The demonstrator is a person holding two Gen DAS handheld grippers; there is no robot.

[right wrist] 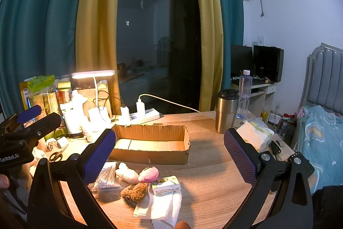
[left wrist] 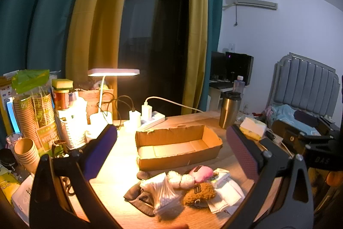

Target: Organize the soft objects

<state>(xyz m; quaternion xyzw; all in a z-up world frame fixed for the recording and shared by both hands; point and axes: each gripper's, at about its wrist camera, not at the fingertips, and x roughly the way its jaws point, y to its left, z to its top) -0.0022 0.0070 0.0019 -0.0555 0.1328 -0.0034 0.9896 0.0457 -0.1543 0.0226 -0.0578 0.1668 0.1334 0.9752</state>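
A pile of soft things lies on the wooden table near me: a pink plush (left wrist: 201, 173) (right wrist: 148, 174), a brown fuzzy plush (left wrist: 199, 193) (right wrist: 135, 190), white cotton balls (left wrist: 180, 179) (right wrist: 128, 173), a bag of cotton swabs (left wrist: 163, 192) (right wrist: 106, 177), white tissues (left wrist: 227, 193) (right wrist: 164, 205) and a dark mesh cloth (left wrist: 140, 200). An empty open cardboard box (left wrist: 178, 146) (right wrist: 150, 143) stands behind the pile. My left gripper (left wrist: 171, 132) is open and empty above the box. My right gripper (right wrist: 169, 135) is open and empty above the table.
A lit desk lamp (left wrist: 113, 72), a power strip (left wrist: 150, 119) with chargers, stacked paper cups (left wrist: 32, 115) and jars crowd the left. A steel tumbler (left wrist: 229, 109) (right wrist: 226, 111), a water bottle (right wrist: 244, 93) and a tissue pack (right wrist: 255, 132) stand right. Scissors (right wrist: 56, 155) lie left.
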